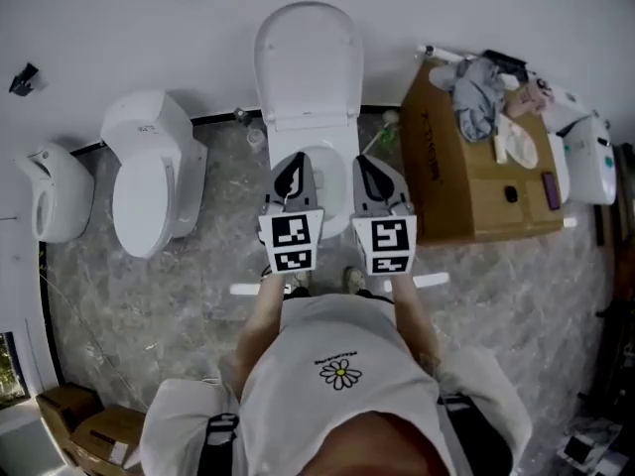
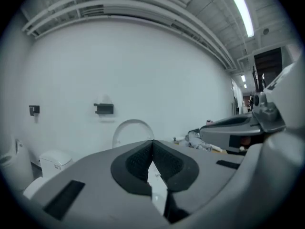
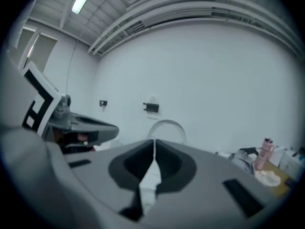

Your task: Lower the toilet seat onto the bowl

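A white toilet stands against the wall in the head view, its oval seat and lid (image 1: 308, 62) raised upright; I cannot tell the two apart. The bowl (image 1: 331, 159) shows below them. Both grippers hover side by side over the bowl's front, touching nothing. My left gripper (image 1: 290, 173) is shut and empty, and my right gripper (image 1: 369, 173) is too. In the left gripper view the shut left gripper (image 2: 153, 142) points at the raised seat (image 2: 132, 130). The right gripper view shows the shut right gripper (image 3: 154, 140) before the same seat (image 3: 167, 128).
A second white toilet (image 1: 149, 181) and a white fixture (image 1: 55, 191) stand to the left. A cardboard box (image 1: 476, 181) with cloths on top stands close on the right. A black bracket (image 2: 104, 109) hangs on the wall. Cartons (image 1: 84, 419) lie at bottom left.
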`<state>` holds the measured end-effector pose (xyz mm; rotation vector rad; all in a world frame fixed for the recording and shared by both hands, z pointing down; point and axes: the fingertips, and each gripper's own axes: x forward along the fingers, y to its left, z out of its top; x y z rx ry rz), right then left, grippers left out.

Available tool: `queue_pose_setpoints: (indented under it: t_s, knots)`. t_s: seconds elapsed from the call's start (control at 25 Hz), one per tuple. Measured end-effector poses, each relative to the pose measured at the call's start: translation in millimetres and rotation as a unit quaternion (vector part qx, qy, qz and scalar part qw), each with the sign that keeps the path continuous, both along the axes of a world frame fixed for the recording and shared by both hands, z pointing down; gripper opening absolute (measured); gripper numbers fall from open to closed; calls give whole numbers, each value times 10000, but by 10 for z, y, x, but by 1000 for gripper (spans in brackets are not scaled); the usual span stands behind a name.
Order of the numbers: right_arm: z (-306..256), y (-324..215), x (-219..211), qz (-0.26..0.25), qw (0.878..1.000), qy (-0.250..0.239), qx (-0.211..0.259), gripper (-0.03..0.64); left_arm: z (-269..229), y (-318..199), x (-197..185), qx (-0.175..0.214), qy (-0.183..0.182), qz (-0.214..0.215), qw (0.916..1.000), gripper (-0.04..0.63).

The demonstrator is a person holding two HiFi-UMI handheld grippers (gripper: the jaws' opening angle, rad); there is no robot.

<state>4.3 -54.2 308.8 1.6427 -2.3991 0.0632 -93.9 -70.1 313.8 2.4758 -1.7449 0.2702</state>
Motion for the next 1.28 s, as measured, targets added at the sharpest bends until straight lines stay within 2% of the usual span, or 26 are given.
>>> queue_pose_setpoints:
  t_s: [0.16, 0.28, 0.48, 0.64, 0.92, 1.28]
  knots:
    - [-221, 195, -32, 169, 9981, -545, 252, 32, -223, 203, -134, 345, 255, -101, 9990, 20]
    - [-273, 286, -97, 163, 9969, -662, 390, 34, -284, 247, -264, 681, 215, -210, 9972, 20]
    - [-151, 304, -175, 40, 9976, -665, 168, 31, -388, 266, -390, 910, 296, -343, 9948, 20]
    - [-20, 358, -165, 56, 9990, -444, 12, 31, -353, 354, -484, 930, 265, -450, 9943, 20]
    - [11, 362, -248, -18, 9989, -457, 31, 31, -339, 402, -552, 941, 37, -450, 9945, 20]
    - [33, 410, -234, -19, 9992, -390, 21, 31, -345, 417, -535, 957, 0, -420, 9945, 20]
